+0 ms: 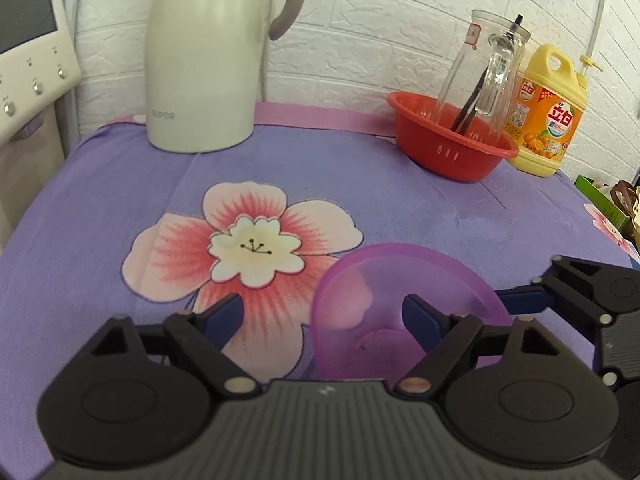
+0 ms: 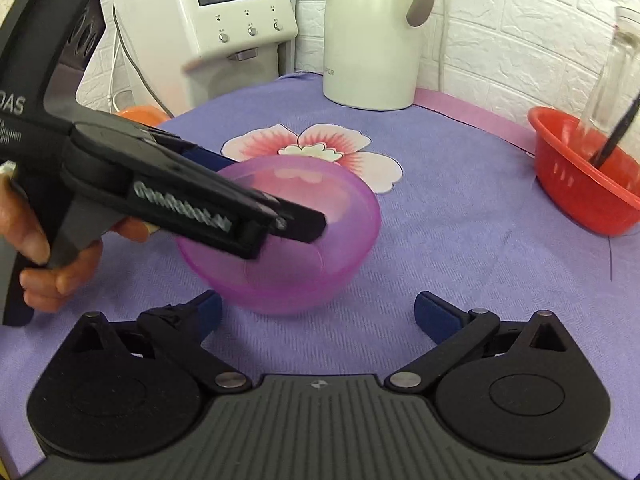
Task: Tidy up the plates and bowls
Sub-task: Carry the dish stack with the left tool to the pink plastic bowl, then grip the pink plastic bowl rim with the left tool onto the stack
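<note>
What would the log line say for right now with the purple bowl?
left gripper: open, one finger inside purple bowl | right gripper: open, near bowl, not touching | bowl: tilted on tablecloth

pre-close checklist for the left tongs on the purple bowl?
1. Left tongs open: ok.
2. Purple bowl rim between the blue fingers: one finger is inside the bowl, the other outside; ok.
3. Bowl flat on the purple cloth: not ok, it looks tilted.
4. Right tongs open and clear of the bowl: ok.
5. Red basket and white jug far from the bowl: ok.
6. Grip depth on the rim: cannot tell.
</note>
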`<move>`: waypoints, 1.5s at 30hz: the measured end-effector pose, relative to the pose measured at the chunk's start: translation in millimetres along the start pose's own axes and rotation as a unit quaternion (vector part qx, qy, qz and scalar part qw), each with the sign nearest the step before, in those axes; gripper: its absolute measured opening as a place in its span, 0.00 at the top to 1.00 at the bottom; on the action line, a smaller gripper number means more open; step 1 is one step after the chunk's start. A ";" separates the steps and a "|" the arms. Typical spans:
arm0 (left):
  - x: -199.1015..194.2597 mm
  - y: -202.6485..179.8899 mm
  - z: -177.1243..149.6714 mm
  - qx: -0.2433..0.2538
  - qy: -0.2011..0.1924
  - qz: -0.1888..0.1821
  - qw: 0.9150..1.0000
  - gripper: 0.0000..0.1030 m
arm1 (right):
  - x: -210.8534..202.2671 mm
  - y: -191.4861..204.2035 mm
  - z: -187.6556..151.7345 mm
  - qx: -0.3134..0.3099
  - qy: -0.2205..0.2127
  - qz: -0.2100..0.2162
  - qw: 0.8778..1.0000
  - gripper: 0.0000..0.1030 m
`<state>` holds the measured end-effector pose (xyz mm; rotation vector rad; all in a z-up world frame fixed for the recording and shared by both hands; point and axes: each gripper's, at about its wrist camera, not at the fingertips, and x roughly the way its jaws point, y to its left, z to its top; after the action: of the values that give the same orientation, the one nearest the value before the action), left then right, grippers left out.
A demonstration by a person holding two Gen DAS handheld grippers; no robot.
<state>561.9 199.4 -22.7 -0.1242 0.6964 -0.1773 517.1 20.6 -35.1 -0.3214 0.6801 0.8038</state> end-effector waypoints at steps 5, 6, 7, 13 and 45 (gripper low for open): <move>5.2 -5.2 8.0 0.022 0.005 -0.017 1.000 0.58 | 14.1 6.8 12.5 -0.016 -0.017 0.004 1.000 0.00; 2.0 -5.4 8.5 0.016 0.003 -0.023 1.000 0.59 | 13.3 8.7 14.6 -0.025 -0.025 0.005 0.999 0.00; -3.0 -6.9 8.5 0.014 -0.002 -0.025 1.000 0.59 | 10.0 11.1 15.7 -0.033 -0.034 -0.001 0.999 0.00; -51.3 -33.8 10.8 0.003 -0.033 -0.043 0.999 0.60 | -36.3 26.5 14.6 -0.069 -0.079 -0.028 0.994 0.00; -198.8 -262.5 -166.2 0.124 0.015 -0.135 0.983 0.56 | -277.3 97.4 -195.4 0.045 -0.042 -0.093 0.994 0.00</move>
<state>273.1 -25.8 20.5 0.0232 0.6812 -0.5244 220.8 -167.2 3.2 -0.2622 0.5964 0.6044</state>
